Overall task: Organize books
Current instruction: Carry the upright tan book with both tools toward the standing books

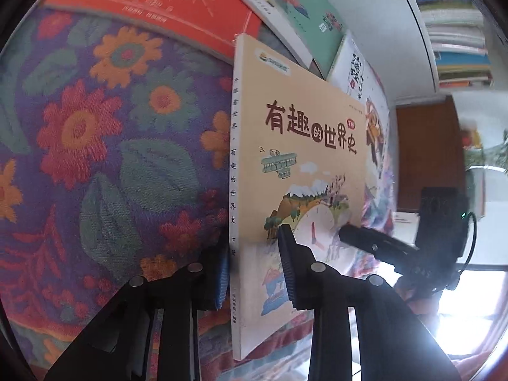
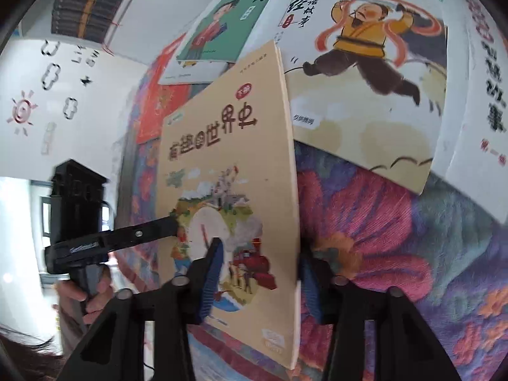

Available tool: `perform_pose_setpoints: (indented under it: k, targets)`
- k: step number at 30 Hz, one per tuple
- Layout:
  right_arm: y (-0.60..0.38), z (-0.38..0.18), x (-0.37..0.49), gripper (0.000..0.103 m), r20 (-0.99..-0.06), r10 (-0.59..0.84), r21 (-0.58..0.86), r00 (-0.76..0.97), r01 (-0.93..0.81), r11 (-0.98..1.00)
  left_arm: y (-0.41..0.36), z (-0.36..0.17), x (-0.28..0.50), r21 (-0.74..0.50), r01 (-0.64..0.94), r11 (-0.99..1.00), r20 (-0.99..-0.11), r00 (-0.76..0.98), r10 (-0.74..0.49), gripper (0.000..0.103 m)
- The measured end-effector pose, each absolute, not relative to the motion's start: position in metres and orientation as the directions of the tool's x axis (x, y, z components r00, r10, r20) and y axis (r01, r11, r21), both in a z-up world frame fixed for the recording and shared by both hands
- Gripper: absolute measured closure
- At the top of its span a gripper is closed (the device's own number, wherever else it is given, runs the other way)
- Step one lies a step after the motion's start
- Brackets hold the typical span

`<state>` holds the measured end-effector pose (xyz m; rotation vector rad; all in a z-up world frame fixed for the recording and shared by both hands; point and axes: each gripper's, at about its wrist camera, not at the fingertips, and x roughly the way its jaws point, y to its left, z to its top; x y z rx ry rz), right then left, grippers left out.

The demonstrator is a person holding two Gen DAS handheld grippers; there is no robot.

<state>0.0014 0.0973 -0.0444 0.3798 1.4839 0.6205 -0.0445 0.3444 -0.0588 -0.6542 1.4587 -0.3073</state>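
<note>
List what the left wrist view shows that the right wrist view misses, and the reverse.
Only the left wrist view: the tan book's spine and a brown cabinet.

Only the right wrist view: the white wall with a sun drawing and a hand on the other gripper's handle.

Both: the tan book standing on edge between both grippers' fingers, the green book, and the flowered cloth.

Floral woven cloth (image 1: 95,146) fills 9 o'clock; brown wooden cabinet (image 1: 425,149) at 3; white sun-sticker wall (image 2: 63,101) at 9.
</note>
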Motion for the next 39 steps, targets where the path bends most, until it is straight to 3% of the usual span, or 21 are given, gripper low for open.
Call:
perform_pose_setpoints:
  k: [10, 18, 39]
  targets:
    - [0.095, -0.044, -0.002, 0.072, -0.831, 0.556, 0.545, 0.027, -0.165, 0.822, 0.324, -0.05, -0.04, -0.467, -0.159, 0.87, -0.882, 0.151, -0.446, 0.07]
    - [0.098, -0.039, -0.003, 0.075, -0.856, 0.517, 0.514, 0.004, -0.112, 0.851, 0.288, -0.032, -0.041, -0.203, -0.158, 0.966, -0.968, 0.182, -0.173, 0.064]
    - [0.125, -0.002, -0.047, 0.077, -0.852, 0.522, 0.515, 0.034, -0.121, 0.849, 0.323, -0.001, -0.072, -0.197, -0.118, 0.973, -0.965, 0.2, -0.171, 0.064]
